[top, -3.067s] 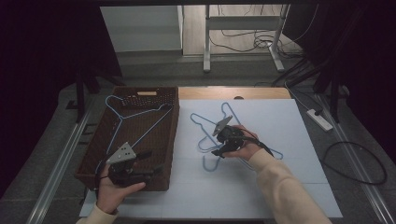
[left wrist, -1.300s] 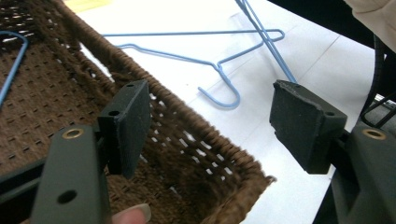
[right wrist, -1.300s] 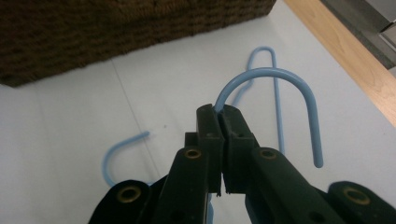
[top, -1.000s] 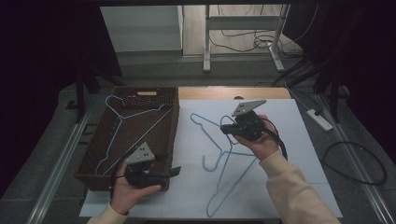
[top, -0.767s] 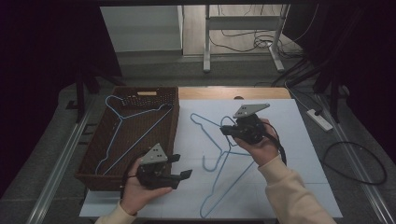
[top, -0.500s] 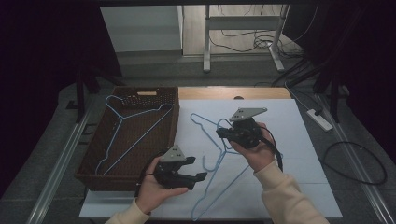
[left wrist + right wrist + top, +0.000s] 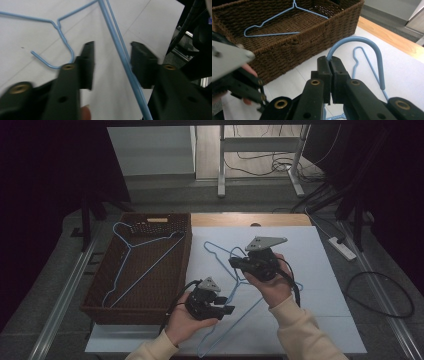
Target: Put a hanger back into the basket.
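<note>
Right gripper (image 7: 239,262) clamped on the hook of a blue wire hanger (image 7: 235,320), lifting it off the white sheet (image 7: 320,255) at centre; left gripper (image 7: 226,304) near and left of it, jaws just been closing around the hanger's lower bar. From the left gripper view: jaws apart, bar (image 7: 120,50) between them, nearer the right pad, not yet pinched; second hanger (image 7: 58,32) flat on the sheet beyond. From the right gripper view: jaws together on the hook (image 7: 362,41); wicker basket (image 7: 294,47) at far left, third hanger (image 7: 274,25) inside. Two-point hold likely meant to steady the frame for transfer.

No text, label or number can be read anywhere.
</note>
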Action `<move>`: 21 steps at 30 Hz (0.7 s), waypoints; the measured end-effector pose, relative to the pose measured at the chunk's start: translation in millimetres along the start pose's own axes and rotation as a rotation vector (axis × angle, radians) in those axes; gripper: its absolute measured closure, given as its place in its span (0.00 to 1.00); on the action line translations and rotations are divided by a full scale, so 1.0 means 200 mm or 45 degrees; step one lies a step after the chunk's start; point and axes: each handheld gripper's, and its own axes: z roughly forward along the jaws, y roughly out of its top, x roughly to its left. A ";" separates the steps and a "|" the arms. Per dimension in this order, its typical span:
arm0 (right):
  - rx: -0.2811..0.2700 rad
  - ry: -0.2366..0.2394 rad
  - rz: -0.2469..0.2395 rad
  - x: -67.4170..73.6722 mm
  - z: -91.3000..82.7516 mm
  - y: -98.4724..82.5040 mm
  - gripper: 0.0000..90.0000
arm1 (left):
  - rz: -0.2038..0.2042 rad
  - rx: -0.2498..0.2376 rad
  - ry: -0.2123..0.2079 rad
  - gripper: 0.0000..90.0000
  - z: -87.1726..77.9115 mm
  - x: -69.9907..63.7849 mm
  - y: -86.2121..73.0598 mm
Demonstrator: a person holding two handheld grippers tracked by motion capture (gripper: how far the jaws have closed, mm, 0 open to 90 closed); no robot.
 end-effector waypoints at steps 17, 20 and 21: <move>-0.242 0.028 -0.099 0.05 -0.17 0.00 0.59 | -0.060 -0.199 0.036 0.95 -0.17 0.01 0.04; -0.294 0.031 -0.125 0.06 -0.22 -0.01 0.50 | -0.079 -0.236 0.018 0.95 -0.24 0.04 0.06; -0.304 0.030 -0.130 0.06 -0.24 -0.02 0.48 | -0.096 -0.257 0.011 0.95 -0.27 0.06 0.06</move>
